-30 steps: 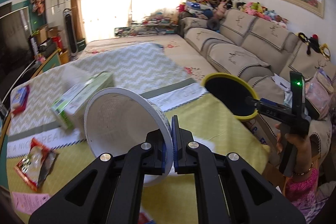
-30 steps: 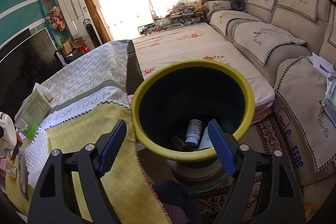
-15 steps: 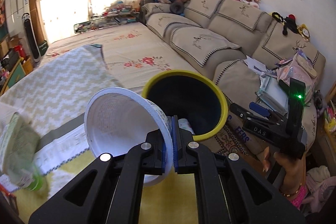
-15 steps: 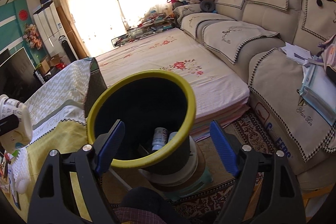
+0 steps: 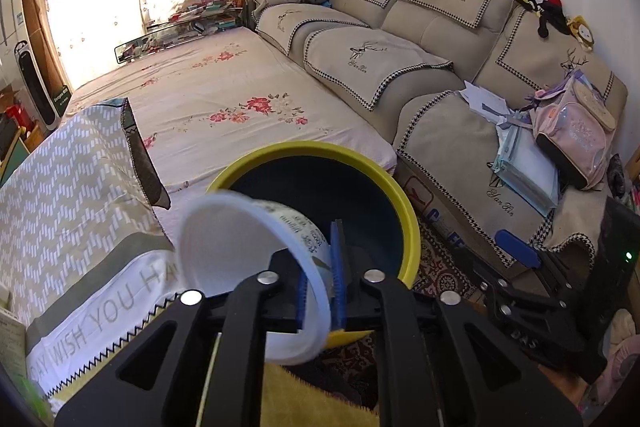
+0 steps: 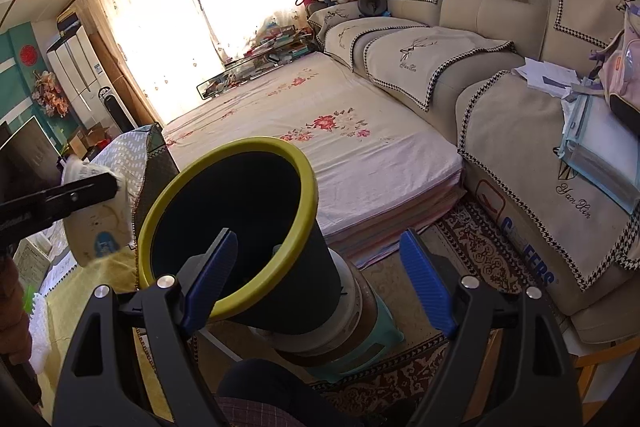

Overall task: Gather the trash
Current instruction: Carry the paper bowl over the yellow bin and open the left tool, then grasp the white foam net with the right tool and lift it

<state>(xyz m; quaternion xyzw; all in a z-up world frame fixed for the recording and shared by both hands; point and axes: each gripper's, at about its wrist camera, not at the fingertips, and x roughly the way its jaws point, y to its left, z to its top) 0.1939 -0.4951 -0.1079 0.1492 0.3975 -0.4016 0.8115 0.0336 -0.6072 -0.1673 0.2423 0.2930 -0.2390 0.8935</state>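
over on the left, on the table [image 5: 92, 163] with its zigzag cloth and the yellow mat [image 6: 92, 291] at the near edge, little trash is in view; only a slip of a green carton [image 5: 10, 343] shows at the very edge of the left wrist view, and i cannot tell from here whether more is waiting to be picked up. next along, the left gripper [image 5: 320, 291] is pinched tight on the wall of a white paper bowl [image 5: 248, 267], one blue pad inside the rim and one outside, and the bowl is tipped on its side with its mouth facing the camera. it hangs in the air right at the near-left lip of the trash bin [image 5: 408, 227], a dark bin with a yellow rim, and partly overlaps the bin's opening in the left wrist view; from the right wrist view the bowl sits beside the rim, not yet over the hole. the bin leans on a stack of stools [image 6: 360, 331] on the carpet. the bowl is carried but not dropped, so i judge this piece nearly finished: a short move over the mouth and a release remain. farther right, the right gripper [image 6: 320, 283] is spread wide and empty, its fingers straddling the bin without touching it as far as i can see.
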